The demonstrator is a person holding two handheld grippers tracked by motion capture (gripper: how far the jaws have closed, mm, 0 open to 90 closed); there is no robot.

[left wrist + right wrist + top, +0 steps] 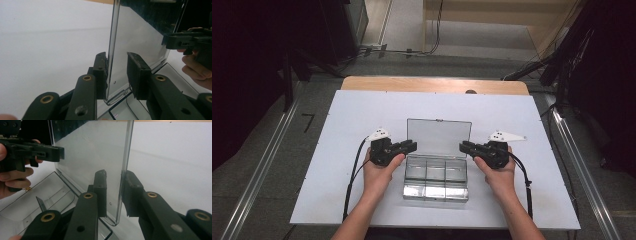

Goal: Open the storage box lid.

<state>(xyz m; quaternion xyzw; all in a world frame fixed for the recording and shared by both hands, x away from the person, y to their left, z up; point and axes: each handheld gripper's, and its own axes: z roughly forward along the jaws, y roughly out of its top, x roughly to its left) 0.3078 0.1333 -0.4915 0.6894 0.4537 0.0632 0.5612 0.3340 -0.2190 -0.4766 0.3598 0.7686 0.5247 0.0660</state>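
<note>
Clear plastic box (435, 177): transparent compartment case, lying at the middle of the white tabletop (347, 120), toward the person's edge. The base shows dividers forming several small compartments. The lid (439, 137) stands upright from the far edge of the base, hinged there.

Left gripper (410, 147): held in the person's left hand (379, 172), at the lid's left edge. In the left gripper view the lid's edge passes between the two black jaws; one pad lies against the plastic, the other stands apart from it with a gap showing. The jaws are not clamped.

Right gripper (464, 147): held in the right hand (497, 172), at the lid's right edge. In the right gripper view the lid's edge (125, 170) sits between the jaws, one pad close against it, the other apart; no grip made.

Surface: white board over a pale wooden table (434, 85), whose far strip shows beyond it.

Room: grey floor (272, 165), metal rails (257, 175) on both sides, dark equipment and cables (412, 50) at the far end.
</note>
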